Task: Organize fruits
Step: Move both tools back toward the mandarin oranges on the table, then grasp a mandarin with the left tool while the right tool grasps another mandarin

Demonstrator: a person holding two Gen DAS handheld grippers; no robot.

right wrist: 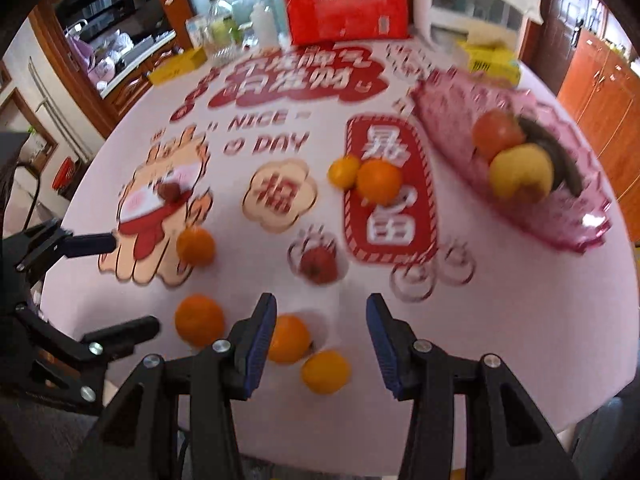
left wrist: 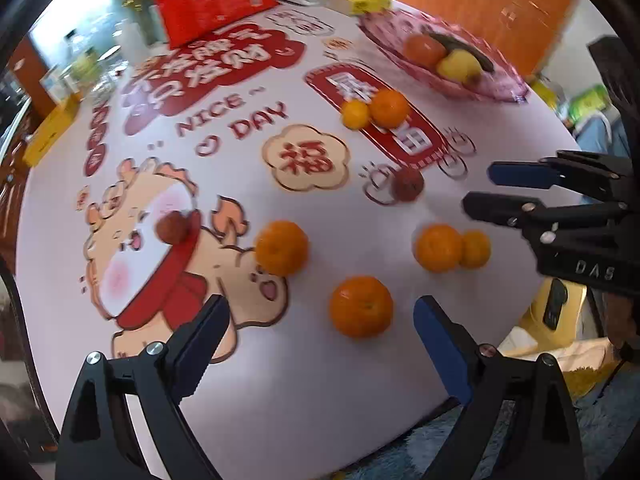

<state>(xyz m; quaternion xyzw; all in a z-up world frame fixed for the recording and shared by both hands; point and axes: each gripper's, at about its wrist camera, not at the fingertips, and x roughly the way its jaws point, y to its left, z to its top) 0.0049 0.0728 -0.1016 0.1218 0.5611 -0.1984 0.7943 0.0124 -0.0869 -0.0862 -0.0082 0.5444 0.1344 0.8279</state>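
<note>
Several oranges lie loose on the printed tablecloth. In the left wrist view my left gripper (left wrist: 320, 320) is open and empty, with one orange (left wrist: 360, 306) between and just beyond its fingertips. Another orange (left wrist: 282, 247) lies to its left. My right gripper (right wrist: 322, 326) is open and empty above a pair of oranges (right wrist: 289, 338); it also shows in the left wrist view (left wrist: 478, 188). Two small dark red fruits (left wrist: 407, 184) lie further out. A pink glass fruit dish (right wrist: 576, 216) at the far right holds a red fruit, a yellow fruit and a dark one.
A red carton (right wrist: 346, 10), yellow boxes (right wrist: 492, 60) and bottles (right wrist: 220, 24) stand along the table's far edge. Two more oranges (right wrist: 378, 182) sit mid-table on a red printed panel. The table's near edge is close under both grippers.
</note>
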